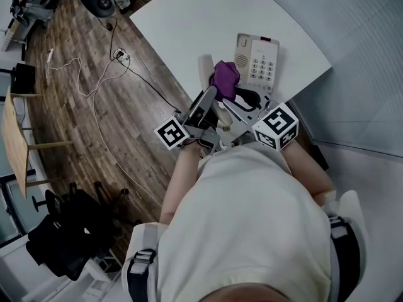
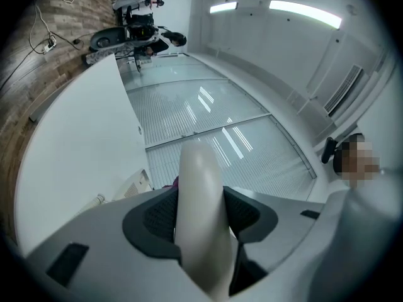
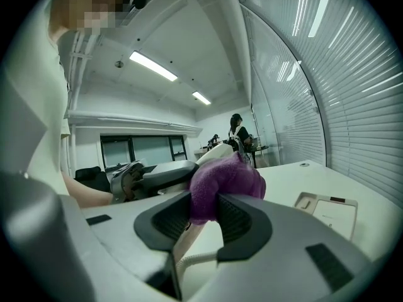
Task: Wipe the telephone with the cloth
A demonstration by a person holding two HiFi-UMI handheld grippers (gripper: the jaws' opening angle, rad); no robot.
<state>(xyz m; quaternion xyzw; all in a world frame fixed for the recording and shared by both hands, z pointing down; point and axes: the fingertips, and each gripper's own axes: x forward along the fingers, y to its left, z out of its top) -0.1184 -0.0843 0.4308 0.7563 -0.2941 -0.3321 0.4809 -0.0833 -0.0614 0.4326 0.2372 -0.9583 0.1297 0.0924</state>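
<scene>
Office; white desk (image 1: 189,17), blinds (image 3: 352,93)

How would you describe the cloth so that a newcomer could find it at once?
On the white table, look beside the telephone base with its keypad. The cloth is the bunched wad there, pinched by the right gripper, and it is the only purple thing among white and grey parts.

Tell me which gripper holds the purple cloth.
The right gripper: its jaws are shut on the purple cloth, while the left gripper clamps the cream telephone handset.
</scene>
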